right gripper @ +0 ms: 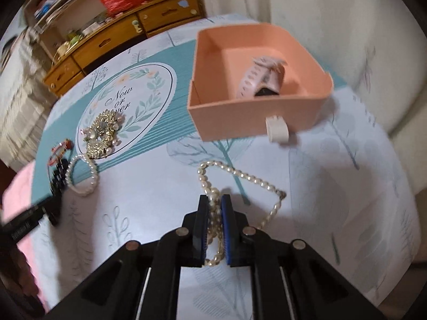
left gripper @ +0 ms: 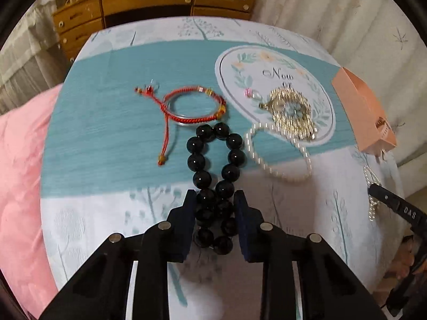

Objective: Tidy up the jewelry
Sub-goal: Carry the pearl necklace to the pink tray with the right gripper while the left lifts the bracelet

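Note:
My left gripper [left gripper: 214, 197] is shut on a black bead bracelet [left gripper: 216, 157] whose far loop rests on the tablecloth. My right gripper [right gripper: 214, 200] is shut on a pearl necklace [right gripper: 240, 176] that trails forward over the cloth; it also shows in the left wrist view [left gripper: 372, 186]. Beyond it stands an open peach box [right gripper: 256, 122] holding a pink watch [right gripper: 263, 80]. On the cloth lie a red cord bracelet [left gripper: 192, 106] over a silver bangle, a gold brooch [left gripper: 292, 112] and a small pearl bracelet [left gripper: 277, 154].
The table has a teal and white cloth [left gripper: 106, 133] with a round printed emblem. A pink quilt [left gripper: 18, 173] lies at the left. A wooden drawer cabinet [left gripper: 149, 2] stands behind the table. Curtains hang at the right.

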